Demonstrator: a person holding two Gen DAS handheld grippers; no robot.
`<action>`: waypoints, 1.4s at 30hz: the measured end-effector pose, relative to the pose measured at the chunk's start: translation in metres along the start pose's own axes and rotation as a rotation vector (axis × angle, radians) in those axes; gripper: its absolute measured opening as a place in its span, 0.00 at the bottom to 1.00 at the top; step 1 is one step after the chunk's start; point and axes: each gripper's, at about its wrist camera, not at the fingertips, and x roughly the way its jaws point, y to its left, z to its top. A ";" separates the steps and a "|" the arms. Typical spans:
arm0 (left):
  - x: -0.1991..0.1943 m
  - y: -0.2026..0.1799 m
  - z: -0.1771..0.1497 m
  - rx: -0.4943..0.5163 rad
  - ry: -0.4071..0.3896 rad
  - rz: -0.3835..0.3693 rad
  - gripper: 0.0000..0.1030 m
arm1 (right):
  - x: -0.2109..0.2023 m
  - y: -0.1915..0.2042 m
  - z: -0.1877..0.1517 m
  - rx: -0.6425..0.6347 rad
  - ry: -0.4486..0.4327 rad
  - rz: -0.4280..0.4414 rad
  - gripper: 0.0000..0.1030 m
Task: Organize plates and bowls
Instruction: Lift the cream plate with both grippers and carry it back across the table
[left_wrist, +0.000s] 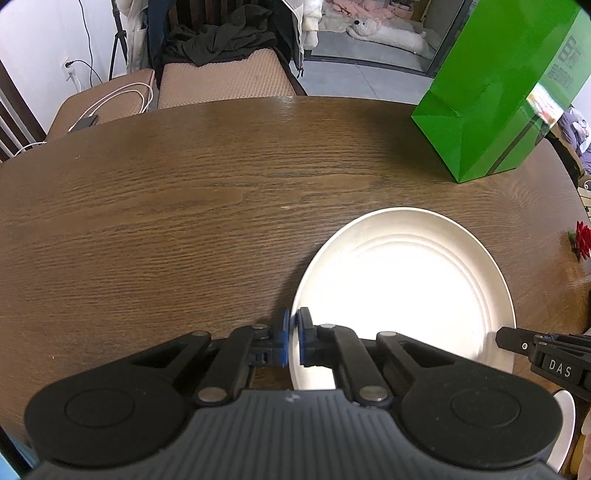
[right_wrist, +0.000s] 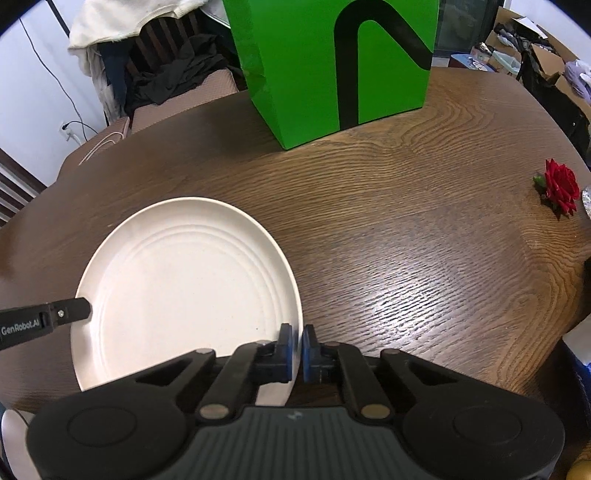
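A large white plate (left_wrist: 406, 291) is over the brown wooden table (left_wrist: 166, 221), held at both sides. My left gripper (left_wrist: 294, 325) is shut on the plate's left rim. My right gripper (right_wrist: 297, 343) is shut on the plate's right rim (right_wrist: 291, 295); the plate (right_wrist: 184, 288) fills the left of the right wrist view. The right gripper's finger shows in the left wrist view (left_wrist: 517, 339), and the left gripper's finger in the right wrist view (right_wrist: 70, 312). Another white dish (left_wrist: 565, 424) peeks out low at the right, partly hidden.
A tall green paper bag (right_wrist: 332, 66) stands on the far side of the table (right_wrist: 424, 240). A red rose (right_wrist: 561, 186) lies near the right edge. Chairs with dark clothes (left_wrist: 218, 40) and white cables (left_wrist: 122, 98) stand behind the table.
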 end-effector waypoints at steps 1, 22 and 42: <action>0.000 -0.001 0.000 0.005 -0.002 0.002 0.05 | 0.000 0.001 0.000 -0.001 -0.001 -0.002 0.05; 0.000 -0.004 -0.001 0.008 -0.013 0.018 0.06 | 0.002 0.013 -0.006 -0.027 -0.021 -0.046 0.06; -0.011 -0.009 -0.001 0.029 -0.040 0.020 0.05 | -0.005 0.007 -0.008 -0.008 -0.032 -0.037 0.06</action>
